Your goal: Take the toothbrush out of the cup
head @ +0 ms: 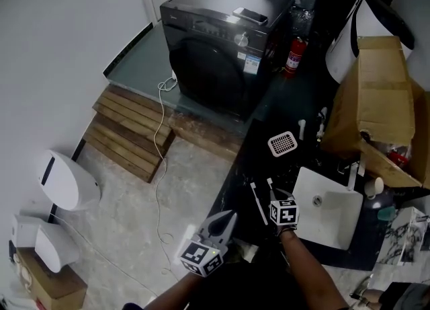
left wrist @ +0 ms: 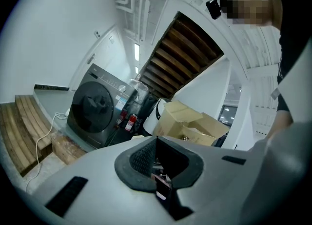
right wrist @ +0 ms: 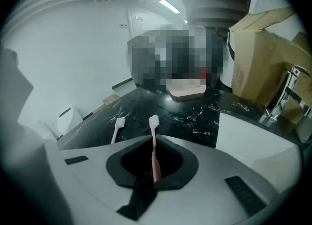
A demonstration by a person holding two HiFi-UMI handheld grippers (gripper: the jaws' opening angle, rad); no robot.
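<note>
A pink toothbrush [right wrist: 154, 147] sticks out forward from my right gripper [right wrist: 152, 143], whose jaws are shut on its handle; its bristle head hangs just above the black marble counter [right wrist: 195, 116]. In the head view that right gripper [head: 274, 193] is over the counter, left of the white sink [head: 336, 224]. A second, white toothbrush [right wrist: 117, 128] lies flat on the counter just left of it, the toothbrush [head: 257, 202] showing beside the gripper. A small pale cup [head: 375, 186] stands beyond the sink. My left gripper [head: 227, 218] hovers off the counter's edge, jaws together and holding nothing.
A black washing machine [head: 222, 40] stands at the counter's far end, a red fire extinguisher [head: 294, 55] beside it. A white slotted dish [head: 282, 143] and an open cardboard box [head: 379, 100] sit on the counter. Wooden steps [head: 131, 130] and a cable lie on the floor.
</note>
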